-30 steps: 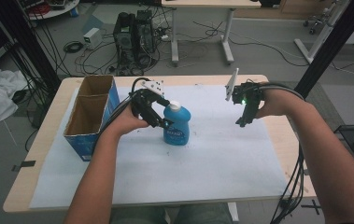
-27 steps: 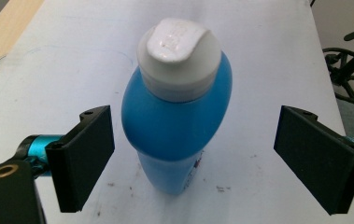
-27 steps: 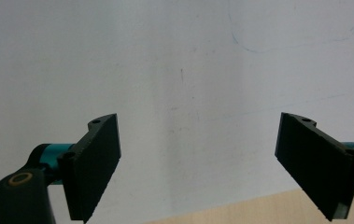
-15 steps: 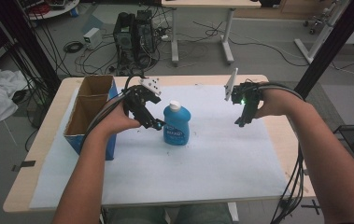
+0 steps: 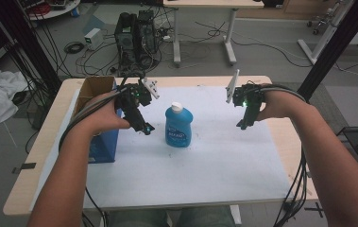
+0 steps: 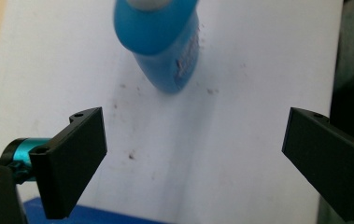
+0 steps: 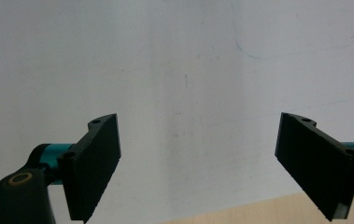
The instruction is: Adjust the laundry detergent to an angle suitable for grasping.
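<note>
a: item one, blue bottle [image 5: 178,126], white cap, upright on the white sheet [image 5: 214,161] near the middle of the table [image 5: 285,142]. label has pale print, too blurred to read.

b: left gripper [image 5: 146,128]?

a: just left of the bottle, apart from it. jaws have just been opening and stand wide, nothing between them; in the left gripper view the bottle [image 6: 163,42] lies beyond them.

b: right gripper [image 5: 241,125]?

a: well right of the bottle, jaws wide, empty, over bare sheet.

b: surroundings?

a: open cardboard box [image 5: 94,118], blue-sided, at the table's left edge. grey floor behind, cables, a computer tower [image 5: 134,35], second table.
</note>
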A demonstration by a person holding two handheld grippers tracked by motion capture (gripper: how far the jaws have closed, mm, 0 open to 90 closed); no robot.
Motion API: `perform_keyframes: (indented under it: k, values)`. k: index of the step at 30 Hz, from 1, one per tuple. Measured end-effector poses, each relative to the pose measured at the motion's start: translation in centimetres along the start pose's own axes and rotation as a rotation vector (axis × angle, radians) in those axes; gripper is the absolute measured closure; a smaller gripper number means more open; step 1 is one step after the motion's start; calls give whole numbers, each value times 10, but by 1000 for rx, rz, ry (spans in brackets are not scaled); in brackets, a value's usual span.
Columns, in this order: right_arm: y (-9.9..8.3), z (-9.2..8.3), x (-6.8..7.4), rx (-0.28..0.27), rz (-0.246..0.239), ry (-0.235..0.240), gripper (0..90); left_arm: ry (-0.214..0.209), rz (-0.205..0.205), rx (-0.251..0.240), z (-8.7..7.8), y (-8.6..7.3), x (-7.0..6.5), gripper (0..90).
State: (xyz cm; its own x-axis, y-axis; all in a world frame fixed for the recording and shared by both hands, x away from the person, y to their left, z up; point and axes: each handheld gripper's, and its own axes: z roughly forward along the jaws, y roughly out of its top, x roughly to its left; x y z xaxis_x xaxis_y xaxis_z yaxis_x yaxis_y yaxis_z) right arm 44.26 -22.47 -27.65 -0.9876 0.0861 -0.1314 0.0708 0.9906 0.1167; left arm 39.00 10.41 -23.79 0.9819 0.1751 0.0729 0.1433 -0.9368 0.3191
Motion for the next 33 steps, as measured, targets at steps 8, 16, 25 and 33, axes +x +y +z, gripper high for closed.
perform_keyframes:
  k: [8, 16, 25, 33]
  values:
    - [2, -2, 0, 19, -58, -19, 133, -38, -2, 162, -4, 3, -1, 64]
    - [4, -2, 3, 23, -49, -14, 133, -77, 8, 242, -6, 7, -4, 64]
    - [10, 0, 5, 21, -63, -15, 133, -70, 25, 300, -4, 8, -10, 54]
    - [12, 0, 7, 25, -59, -14, 132, -75, 22, 333, -1, 4, -12, 33]
